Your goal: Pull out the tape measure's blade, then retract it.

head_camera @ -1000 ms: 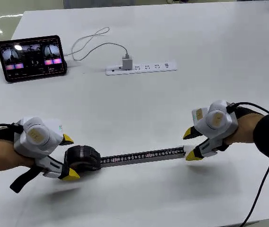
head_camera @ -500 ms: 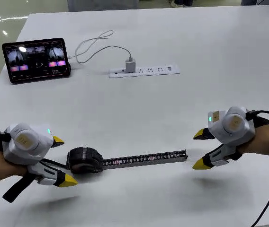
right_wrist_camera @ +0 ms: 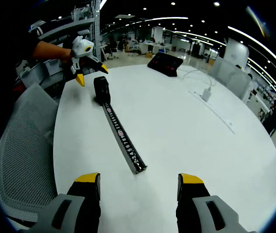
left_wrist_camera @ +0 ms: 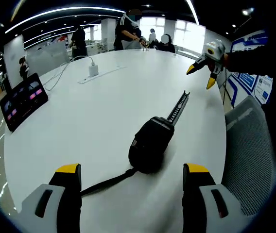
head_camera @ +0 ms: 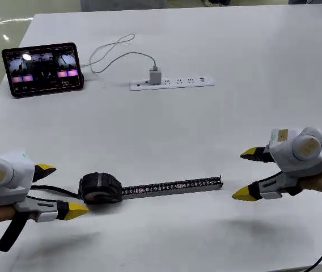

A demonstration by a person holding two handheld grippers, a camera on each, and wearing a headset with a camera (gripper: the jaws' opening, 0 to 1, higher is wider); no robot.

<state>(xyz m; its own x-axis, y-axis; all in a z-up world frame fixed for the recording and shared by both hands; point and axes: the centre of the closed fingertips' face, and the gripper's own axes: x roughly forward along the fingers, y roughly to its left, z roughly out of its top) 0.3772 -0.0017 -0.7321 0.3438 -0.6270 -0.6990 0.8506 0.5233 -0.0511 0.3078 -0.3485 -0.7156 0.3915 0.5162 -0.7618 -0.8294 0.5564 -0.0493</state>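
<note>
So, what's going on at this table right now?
A person holds a tool in each hand over a white table. The tape measure lies there with its blade pulled out flat. The left tool hangs open beside the case, the right tool open just past the blade's end. Neither grips anything; the blade is not yet retracted.

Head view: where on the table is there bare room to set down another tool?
Free: the wide band between the power strip and the blade; the far right of the table; the near edge. Crowded: the far left, with tablet, cable and power strip; and the line from left gripper through tape measure to right gripper.
</note>
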